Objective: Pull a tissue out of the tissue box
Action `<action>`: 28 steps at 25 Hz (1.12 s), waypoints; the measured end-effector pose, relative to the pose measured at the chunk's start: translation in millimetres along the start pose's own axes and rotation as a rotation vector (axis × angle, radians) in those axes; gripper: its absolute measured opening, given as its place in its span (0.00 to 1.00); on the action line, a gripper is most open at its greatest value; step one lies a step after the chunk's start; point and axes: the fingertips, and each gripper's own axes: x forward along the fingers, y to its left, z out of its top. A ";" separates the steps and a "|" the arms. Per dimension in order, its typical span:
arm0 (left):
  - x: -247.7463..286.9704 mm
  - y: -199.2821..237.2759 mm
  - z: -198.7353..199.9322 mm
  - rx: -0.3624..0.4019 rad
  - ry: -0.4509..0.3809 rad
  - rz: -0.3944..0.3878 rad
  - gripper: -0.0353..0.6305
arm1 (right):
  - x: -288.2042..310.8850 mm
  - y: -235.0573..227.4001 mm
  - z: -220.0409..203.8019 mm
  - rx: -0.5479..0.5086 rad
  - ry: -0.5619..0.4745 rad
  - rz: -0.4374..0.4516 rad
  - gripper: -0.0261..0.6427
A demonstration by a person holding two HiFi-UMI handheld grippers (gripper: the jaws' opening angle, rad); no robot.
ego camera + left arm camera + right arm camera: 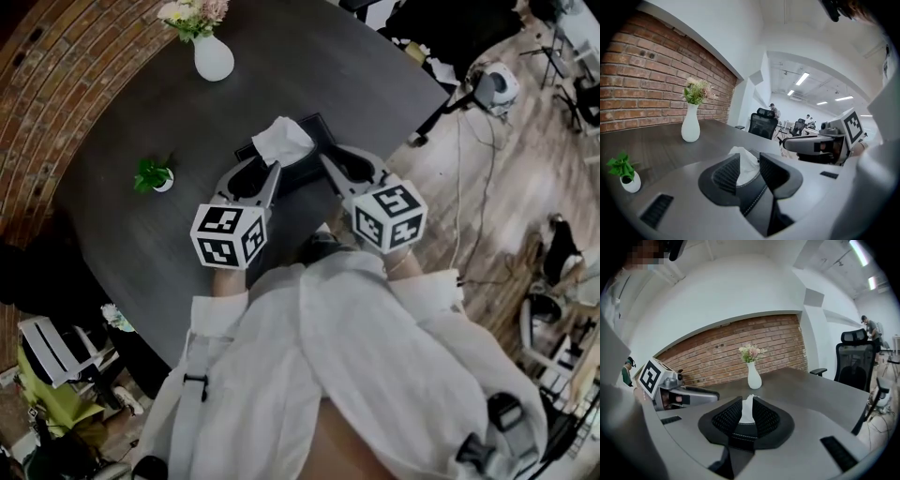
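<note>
The tissue (281,141) is still standing up out of the slot in the box (302,172), so I'd say the pull is not yet happening; what is done is the approach, what is left is the pinch and the draw upward. The tissue is showing as a soft, crumpled white peak, thin and floppy; the box under it is looking like a dark, low block with pale stitching along its top edge, perhaps a leather-like cover. The left gripper (267,169) is sitting at the box's near left corner, its jaws standing apart with the tissue showing in the gap and dark box visible beside it, so nothing is being squeezed. The right gripper (328,159) is flanking the other corner, jaws also parted, the tissue framed narrowly between its ribbed pads but seemingly beyond them. All of this is resting on a dark, matte round table (141,112); a smooth white vase (213,56) of flowers is standing well apart.
</note>
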 end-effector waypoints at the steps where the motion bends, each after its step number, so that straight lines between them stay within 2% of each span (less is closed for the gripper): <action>1: 4.0 2.4 3.1 -0.003 -0.002 0.013 0.22 | 4.3 -4.4 3.3 -0.007 0.002 0.014 0.14; 10: 29.8 23.2 19.0 -0.013 0.011 0.127 0.22 | 39.7 -31.4 20.1 -0.051 0.045 0.134 0.14; 16: 36.2 26.5 12.1 0.000 0.051 0.188 0.22 | 47.4 -39.3 12.3 -0.061 0.082 0.204 0.14; 22: 35.9 28.9 6.3 0.008 0.079 0.216 0.23 | 53.9 -39.3 3.5 -0.058 0.112 0.243 0.14; 28: 36.5 37.4 4.3 0.028 0.110 0.208 0.29 | 58.1 -38.9 -0.9 -0.057 0.129 0.230 0.14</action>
